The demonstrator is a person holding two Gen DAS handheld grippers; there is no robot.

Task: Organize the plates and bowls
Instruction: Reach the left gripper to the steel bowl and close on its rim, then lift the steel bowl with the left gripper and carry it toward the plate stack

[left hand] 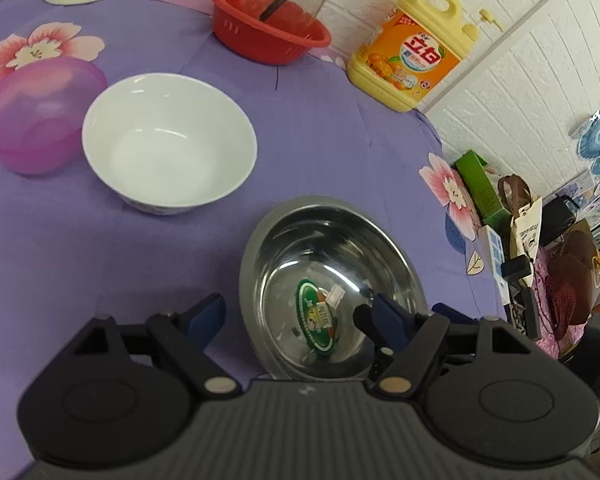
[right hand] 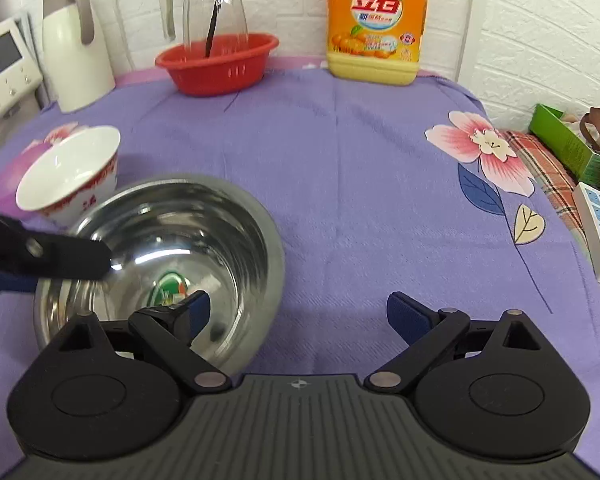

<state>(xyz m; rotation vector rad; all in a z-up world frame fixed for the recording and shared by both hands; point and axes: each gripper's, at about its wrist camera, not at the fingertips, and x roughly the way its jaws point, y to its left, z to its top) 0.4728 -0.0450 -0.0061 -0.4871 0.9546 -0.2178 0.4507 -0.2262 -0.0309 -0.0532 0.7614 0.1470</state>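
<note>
A: So, where do the grippers stand?

B: The left gripper (left hand: 296, 312) has its jaws apart and astride the near rim of the steel bowl (left hand: 332, 280): one finger outside on the cloth, the other over the bowl's inside. The right wrist view shows that inner finger reaching in over the rim. Nothing is pinched yet, as far as I can judge.

A: And the right gripper (right hand: 300, 312)?

B: Jaws apart too, holding nothing. Its left finger hangs over the same bowl's near edge, the other over bare purple tablecloth (right hand: 360, 160).

A: Where is the rest of the crockery?

B: The white bowl (left hand: 168, 148) sits just beyond the steel one, close enough in the right view that I cannot tell whether they touch. The purple bowl (left hand: 36, 116) is right beside the white one, farther left.

A: What might go wrong?

B: Thin, slick steel is my worry. A pinch on one rim wall could let the bowl swing or slip out once lifted. It sits near the table's edge, too. If both grippers crowd that rim, their fingers may collide. A careless sideways shove would knock the white bowl into the purple one.

A: Anything behind?

B: The red basket (left hand: 268, 32) and yellow detergent bottle (left hand: 408, 52) stand well apart at the back.
</note>
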